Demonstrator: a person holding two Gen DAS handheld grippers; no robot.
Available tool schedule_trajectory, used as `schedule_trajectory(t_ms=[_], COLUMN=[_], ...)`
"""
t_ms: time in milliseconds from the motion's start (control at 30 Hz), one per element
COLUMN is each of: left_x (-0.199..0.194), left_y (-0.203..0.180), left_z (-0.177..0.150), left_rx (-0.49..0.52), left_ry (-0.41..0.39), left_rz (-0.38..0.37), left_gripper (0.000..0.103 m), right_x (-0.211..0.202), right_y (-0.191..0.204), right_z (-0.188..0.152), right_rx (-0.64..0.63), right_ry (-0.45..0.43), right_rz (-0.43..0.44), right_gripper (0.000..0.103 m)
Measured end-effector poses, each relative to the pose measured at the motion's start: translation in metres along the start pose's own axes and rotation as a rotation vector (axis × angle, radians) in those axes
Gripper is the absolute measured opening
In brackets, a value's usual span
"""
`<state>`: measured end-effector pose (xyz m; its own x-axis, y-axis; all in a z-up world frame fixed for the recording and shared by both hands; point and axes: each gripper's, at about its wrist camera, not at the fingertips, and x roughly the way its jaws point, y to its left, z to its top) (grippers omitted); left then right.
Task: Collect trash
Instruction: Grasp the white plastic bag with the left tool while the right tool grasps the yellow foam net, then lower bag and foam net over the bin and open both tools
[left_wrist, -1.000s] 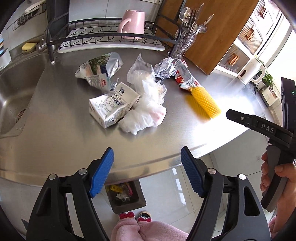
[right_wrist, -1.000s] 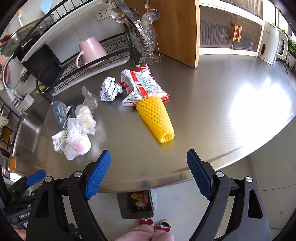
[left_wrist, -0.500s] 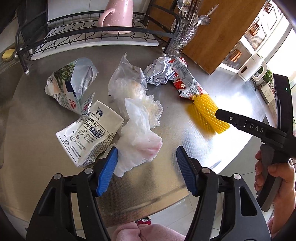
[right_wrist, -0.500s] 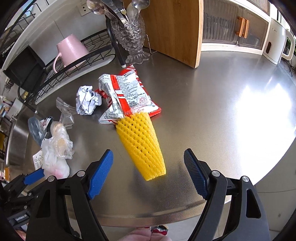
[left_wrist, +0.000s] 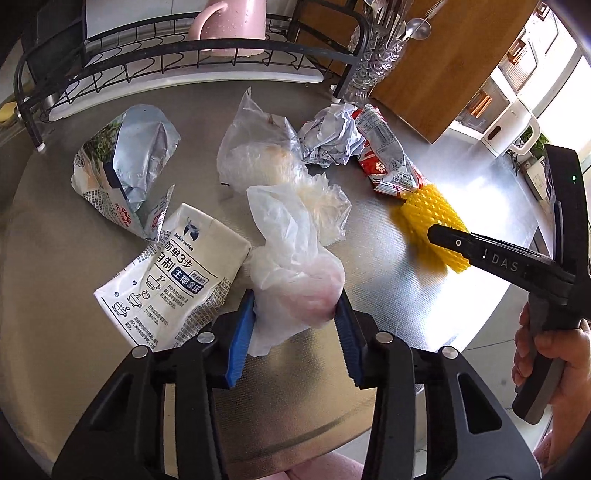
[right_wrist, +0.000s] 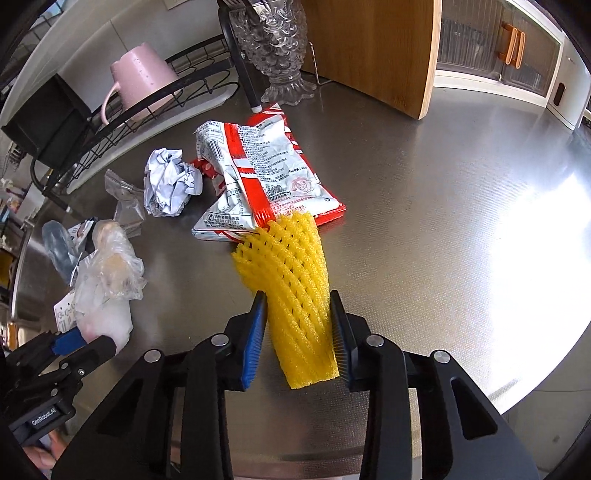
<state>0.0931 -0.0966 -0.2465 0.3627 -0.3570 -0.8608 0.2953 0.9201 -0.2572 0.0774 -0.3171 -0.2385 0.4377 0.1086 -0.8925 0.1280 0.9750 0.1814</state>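
The white plastic bag (left_wrist: 295, 291) is pinched by the just-closed left tool (left_wrist: 295, 325), the yellow foam net (right_wrist: 299, 314) by the just-closed right tool (right_wrist: 298, 332), on the worktop (right_wrist: 443, 240)

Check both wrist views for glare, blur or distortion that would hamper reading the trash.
Left wrist view: strong window glare whitens the steel counter behind the yellow foam net sleeve, whose near end is smeared; the white plastic bag is sharp. Right wrist view: a glare patch on the counter's right side; the sleeve and the red-and-white snack wrapper are crisp. Both bow edges.
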Motion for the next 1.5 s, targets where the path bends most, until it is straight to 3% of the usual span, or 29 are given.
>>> schedule_trajectory(t_ms=[133,467,700,933,1200,1500], left_x=[-0.006,-0.051,-0.089,-0.111,-0.099,-0.029], left_y=[-0.002,-0.011,-0.023,-0.019,0.002,0.028], left_z=[-0.005,-0.037,-0.086,-0.15,-0.22,-0.274], left_rx=[-0.003,-0.018,-0.029,-0.08,-0.16,-0.215], left_ry=[-0.006,-0.047,-0.067,-0.043,0.033,0.156], left_rz=[0.005,0.008,0.028,0.054,0.085,0.051], left_gripper=[0.026,0.021,0.021,0.022,0.022,0.022], right_x=[-0.006,-0.042,-0.077,-0.094,-0.067,0.009], right_y=[0.007,0.009,0.017,0.035,0.057,0.067], right_z=[-0.001,-0.026,-0.065,-0.119,-0.189,-0.242], right_rx=[-0.022,-0.008,-0.032,-0.086,-0.139,-0.126], right_ry=[-0.006,-0.033,-0.044,0.005,0.137,0.277], right_rz=[0.01,0.091,0.161,0.223,0.253,0.234], right_gripper=[0.015,0.014,0.014,0.014,0.014,0.014])
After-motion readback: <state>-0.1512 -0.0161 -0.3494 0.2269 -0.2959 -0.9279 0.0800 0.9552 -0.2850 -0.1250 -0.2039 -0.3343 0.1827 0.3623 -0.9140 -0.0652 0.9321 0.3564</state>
